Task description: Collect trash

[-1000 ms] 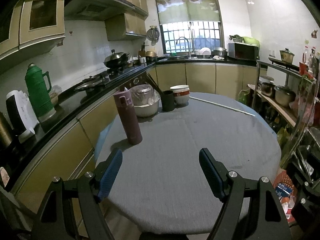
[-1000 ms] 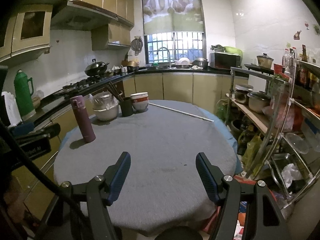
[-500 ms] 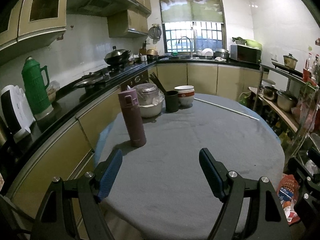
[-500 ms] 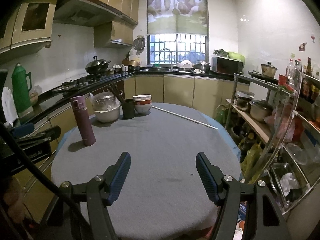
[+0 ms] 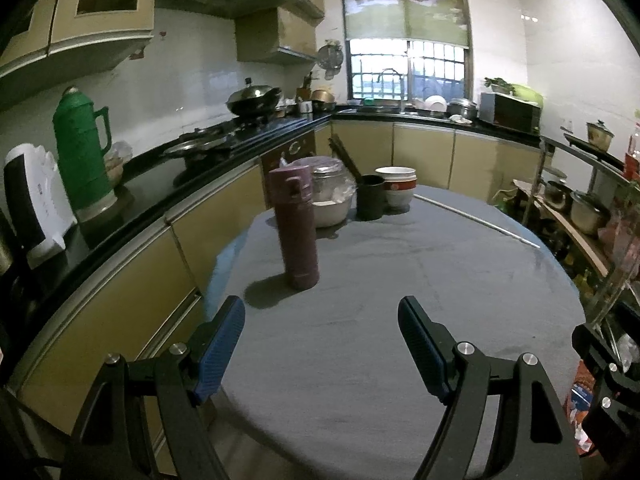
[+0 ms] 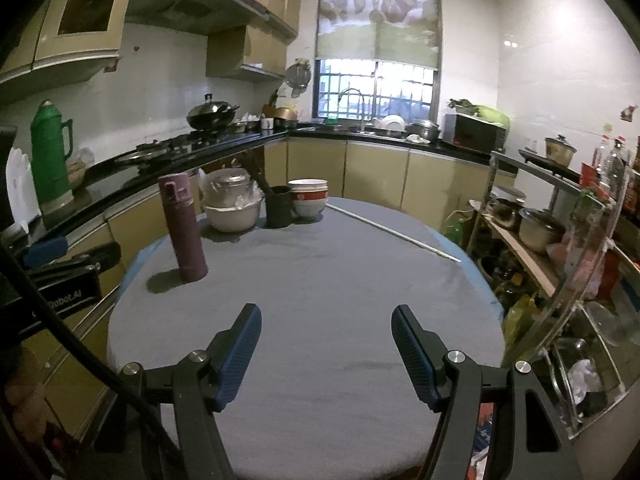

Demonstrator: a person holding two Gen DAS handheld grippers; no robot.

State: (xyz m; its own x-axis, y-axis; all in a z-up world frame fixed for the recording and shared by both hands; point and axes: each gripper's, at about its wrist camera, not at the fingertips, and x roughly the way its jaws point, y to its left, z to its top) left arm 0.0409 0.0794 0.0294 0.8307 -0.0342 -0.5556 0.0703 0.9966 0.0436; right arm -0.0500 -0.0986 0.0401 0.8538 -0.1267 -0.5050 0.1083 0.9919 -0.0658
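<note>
- Left tongs (image 5: 321, 322): jaws spread wide, nothing between them, hovering over the near edge of the table (image 5: 400, 320).
- Right tongs (image 6: 326, 330): same, spread wide and empty, over the near middle of the table.
- Trash: I can't pick out any loose scrap on the tabletop in either view. The grey cloth is bare from the near edge up to the far-left cluster.
- On the table: purple flask (image 5: 296, 226) upright at left, well apart from my tongs; behind it a covered white bowl (image 5: 330, 200), a dark cup (image 5: 370, 196) with chopsticks, and stacked bowls (image 5: 398, 190), all close together at the far left. A thin white rod (image 5: 476, 220) lies across the far right.
- None of those reads clearly as trash. The rod is the only odd one; can't tell what it is.
- Possible trash off the table: crumpled packaging on the floor (image 5: 578, 400) at near right, and something white and crumpled on the rack (image 6: 580, 376) at right. Too small to be sure.
- No bin or bag visible in either view.
- Progress, my judgement: a bare tabletop with empty tongs fits either the table's trash being already collected, or the trash sitting elsewhere, e.g. the floor. These views don't settle which.
</note>
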